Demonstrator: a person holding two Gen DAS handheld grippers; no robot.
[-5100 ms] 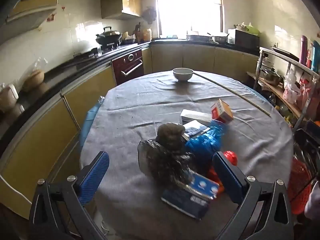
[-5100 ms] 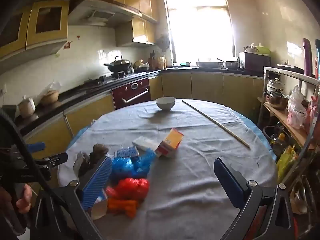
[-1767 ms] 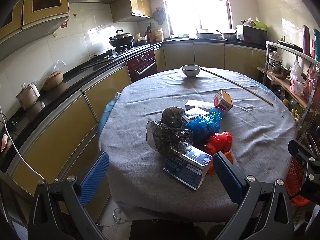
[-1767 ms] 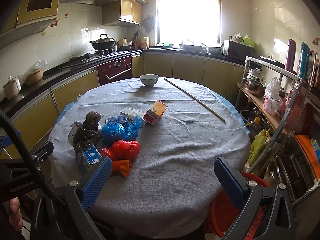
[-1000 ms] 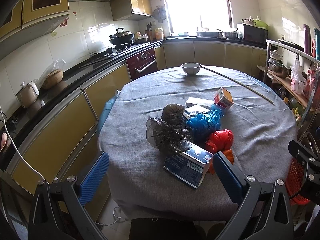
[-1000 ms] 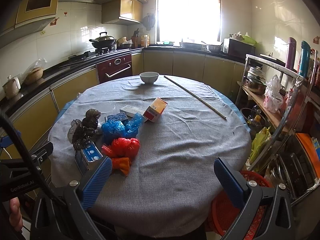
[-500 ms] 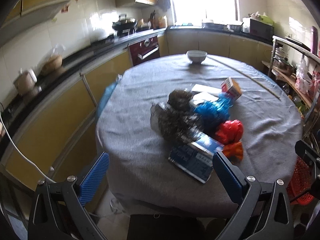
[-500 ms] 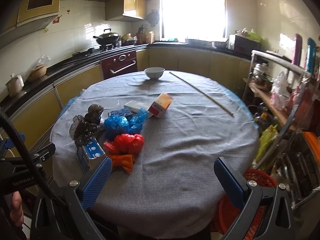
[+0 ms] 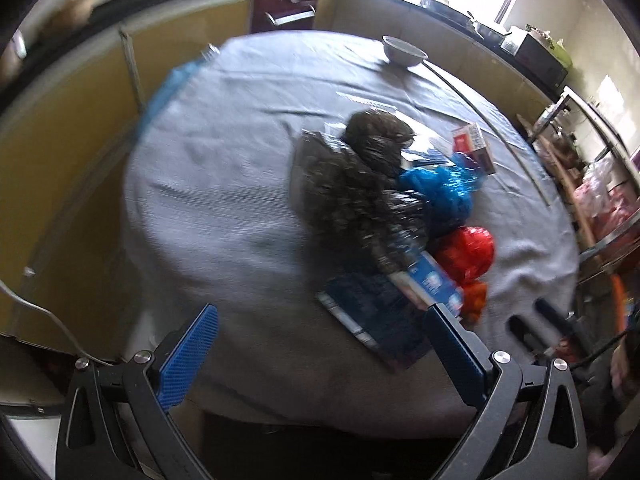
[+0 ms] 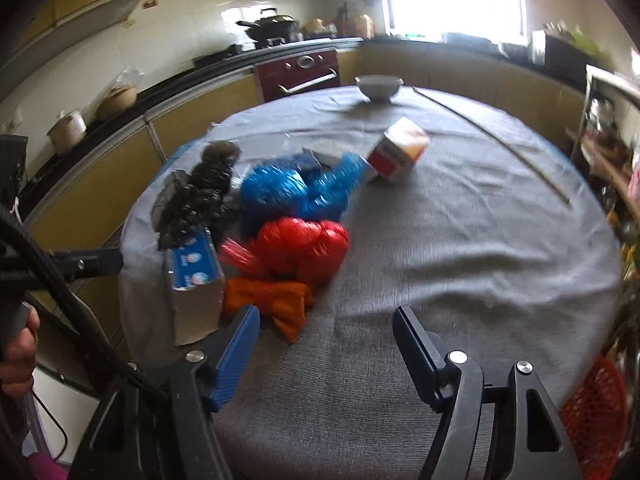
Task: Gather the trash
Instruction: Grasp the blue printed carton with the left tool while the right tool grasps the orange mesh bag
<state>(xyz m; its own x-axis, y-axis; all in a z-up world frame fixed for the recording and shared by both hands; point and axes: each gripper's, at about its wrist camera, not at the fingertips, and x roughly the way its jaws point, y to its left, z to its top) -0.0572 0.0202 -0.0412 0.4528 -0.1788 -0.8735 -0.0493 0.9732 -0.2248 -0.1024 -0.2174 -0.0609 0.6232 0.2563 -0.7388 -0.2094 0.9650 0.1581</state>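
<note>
Jaws of the right hand-held gripper (image 10: 326,320) have just been closing and now stand at a middling gap with nothing between them, above bare grey cloth near the near edge of the round surface (image 10: 460,240). Just beyond its left finger lies an orange bag (image 10: 276,300), touching a red bag (image 10: 304,244) and an open blue-and-white carton (image 10: 196,276). Further in sit a blue bag (image 10: 296,188), a dark crumpled bag (image 10: 200,196) toward the left edge, and a red-and-orange box (image 10: 400,150) tilted near the middle. A white bowl (image 10: 378,86) stands at the far edge beside a long thin stick (image 10: 500,136). The left hand-held gripper (image 9: 318,328) is wide apart and empty, over the near edge with the carton (image 9: 384,320) just ahead.
</note>
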